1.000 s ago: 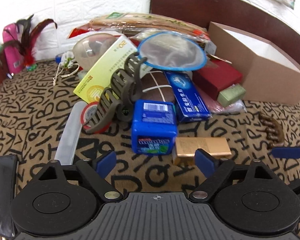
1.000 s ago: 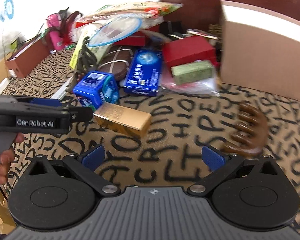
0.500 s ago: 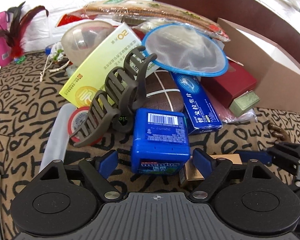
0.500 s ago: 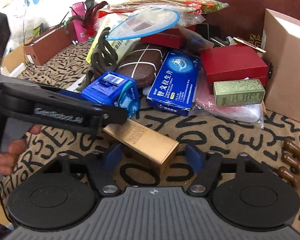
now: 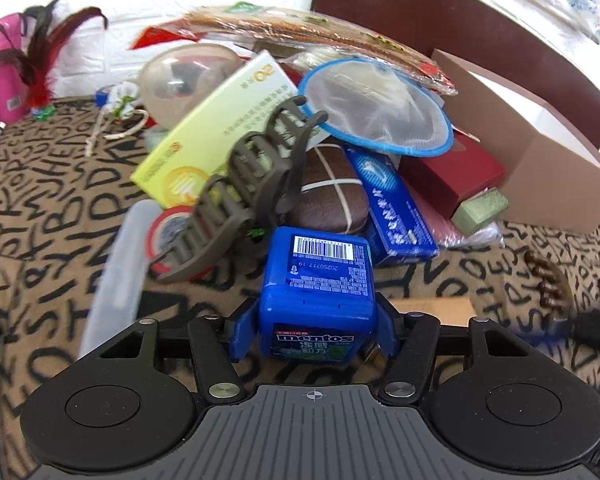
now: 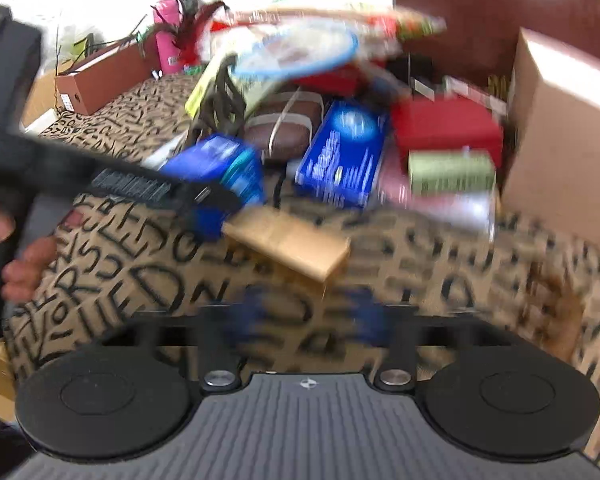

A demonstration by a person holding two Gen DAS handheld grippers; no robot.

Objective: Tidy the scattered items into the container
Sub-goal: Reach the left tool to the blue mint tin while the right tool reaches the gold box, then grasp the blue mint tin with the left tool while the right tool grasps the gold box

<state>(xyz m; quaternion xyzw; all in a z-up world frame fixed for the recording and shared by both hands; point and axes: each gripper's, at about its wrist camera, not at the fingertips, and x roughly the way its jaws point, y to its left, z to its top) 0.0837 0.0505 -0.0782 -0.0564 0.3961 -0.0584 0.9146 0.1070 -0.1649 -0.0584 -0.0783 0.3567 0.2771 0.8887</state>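
Both grippers are seen over a brown cloth (image 5: pixel 52 208) with black letters on it. On the left gripper (image 5: pixel 312 328), the blue pads are pressed on both sides of a blue mint box (image 5: pixel 318 280), and its jaws have just been closing on it. The mint box is sat on the cloth, at the front of a pile of things. Just behind it, a big grey hair clip (image 5: pixel 244 196) is leaned on a yellow-green box (image 5: pixel 220 136). A long blue box (image 5: pixel 388 204) is laid to its right, beside a red box (image 5: pixel 456 172). A small green box (image 5: pixel 480 210) is found next to that. The open cardboard box (image 5: pixel 540 160) is stood at the far right, well apart from the mint box.

On the right gripper (image 6: pixel 308 312), the jaws are held wide and have just been opening. The picture is blurred. Nothing is held between the pads, only cloth is seen there. A gold box (image 6: pixel 288 244) is laid on the cloth just ahead of them. A brown hair clip (image 5: pixel 544 280) is laid off to the right on the cloth.
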